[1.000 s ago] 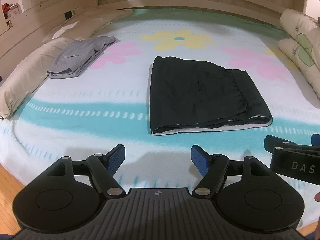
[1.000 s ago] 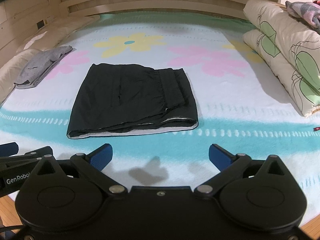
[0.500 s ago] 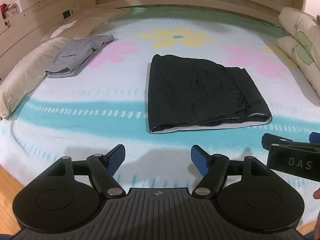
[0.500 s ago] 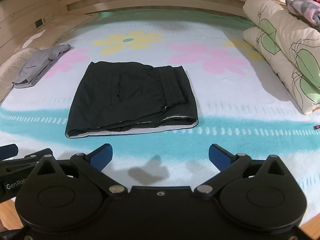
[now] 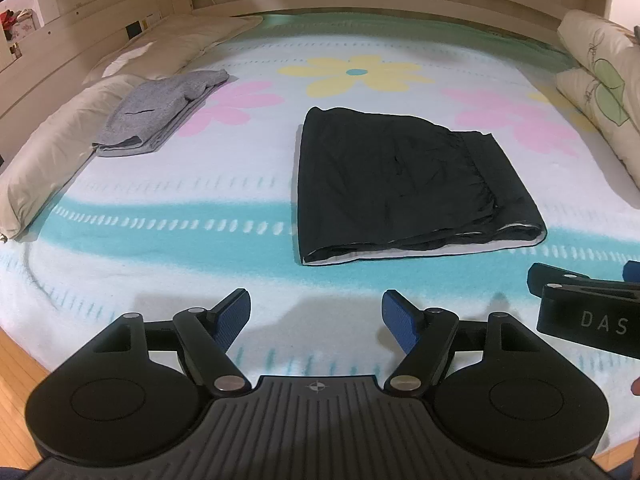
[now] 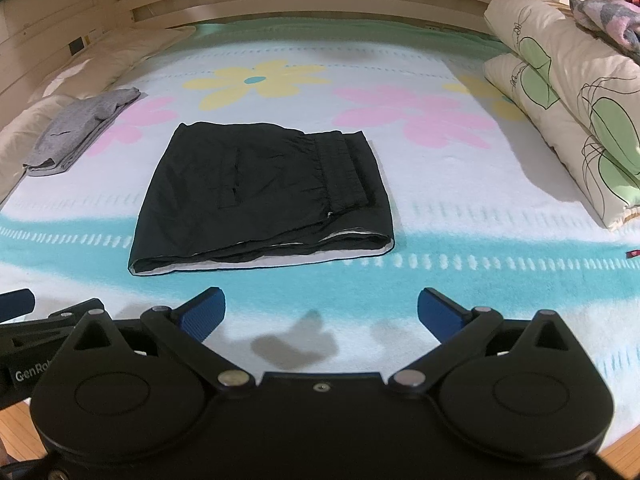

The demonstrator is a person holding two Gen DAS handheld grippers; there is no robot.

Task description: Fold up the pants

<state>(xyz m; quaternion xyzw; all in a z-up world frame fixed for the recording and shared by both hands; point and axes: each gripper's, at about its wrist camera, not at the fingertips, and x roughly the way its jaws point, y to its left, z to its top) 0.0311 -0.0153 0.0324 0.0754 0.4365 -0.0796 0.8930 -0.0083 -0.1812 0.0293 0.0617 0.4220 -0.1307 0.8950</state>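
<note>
Pants (image 6: 264,196) folded flat on bed (image 6: 440,184) | our left tool (image 5: 316,316) gaping, empty | our right tool (image 6: 320,312) gaping, empty, both short of pants

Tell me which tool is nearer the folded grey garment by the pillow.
Left. The left tool hangs open over the bed's near edge, closer to the folded grey garment; the right tool, also open, sits further right.

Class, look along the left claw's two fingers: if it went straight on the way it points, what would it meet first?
Probably the bare flowered blanket just ahead of the open left claw, short of the folded black pants; depth is hard to judge.
</note>
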